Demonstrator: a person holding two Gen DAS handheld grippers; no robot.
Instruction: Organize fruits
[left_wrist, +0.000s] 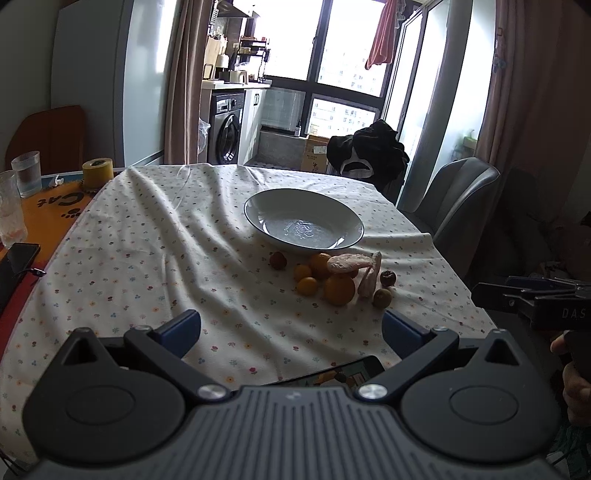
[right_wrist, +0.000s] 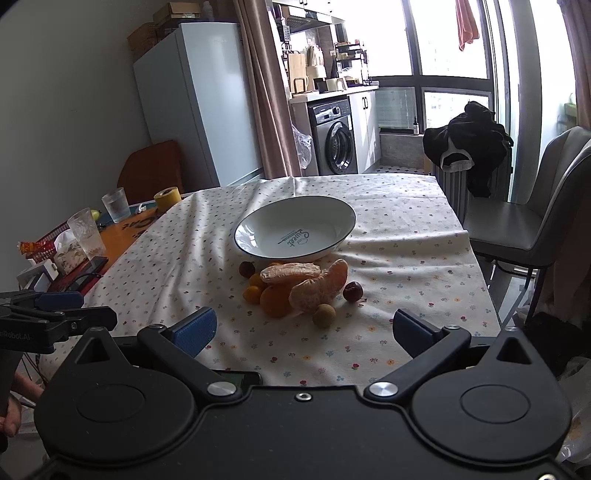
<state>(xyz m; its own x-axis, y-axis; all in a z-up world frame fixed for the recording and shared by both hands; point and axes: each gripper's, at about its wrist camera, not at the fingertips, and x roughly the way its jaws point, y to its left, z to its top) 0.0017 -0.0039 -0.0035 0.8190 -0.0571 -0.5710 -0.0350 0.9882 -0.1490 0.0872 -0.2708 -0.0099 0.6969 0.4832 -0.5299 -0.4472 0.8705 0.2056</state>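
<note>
Left gripper (left_wrist: 291, 328): jaws spread wide, blue pads apart, nothing between them. It hangs over the near edge of the tablecloth (left_wrist: 147, 240), short of the fruit. Right gripper (right_wrist: 303, 330): also wide open, empty, poised above the near edge and facing the fruit pile.

Bowl (right_wrist: 295, 227): white, dark rim, script reading "Sweet" on its floor, nothing inside. It sits about mid-table, slightly tilted on a fold in the cloth.

Fruit heap lies on the cloth just in front of the bowl's near rim, toward the near edge:
- two peeled citrus pieces (right_wrist: 317, 286), segments showing, resting on top of the others
- a whole orange (right_wrist: 275, 304) beneath them
- small yellow-orange fruits (right_wrist: 253, 293) on the heap's left side
- a dark red round fruit (right_wrist: 246, 268) at the left, near the bowl
- another dark red fruit (right_wrist: 352, 291) at the right, slightly apart
- a tan round fruit (right_wrist: 324, 315) nearest the grippers

Left edge of the table, off the cloth: two glasses (right_wrist: 115, 204), a yellow tape roll (right_wrist: 168, 197), a dark phone (left_wrist: 20, 256). A grey chair (right_wrist: 532, 221) stands at the right edge.
</note>
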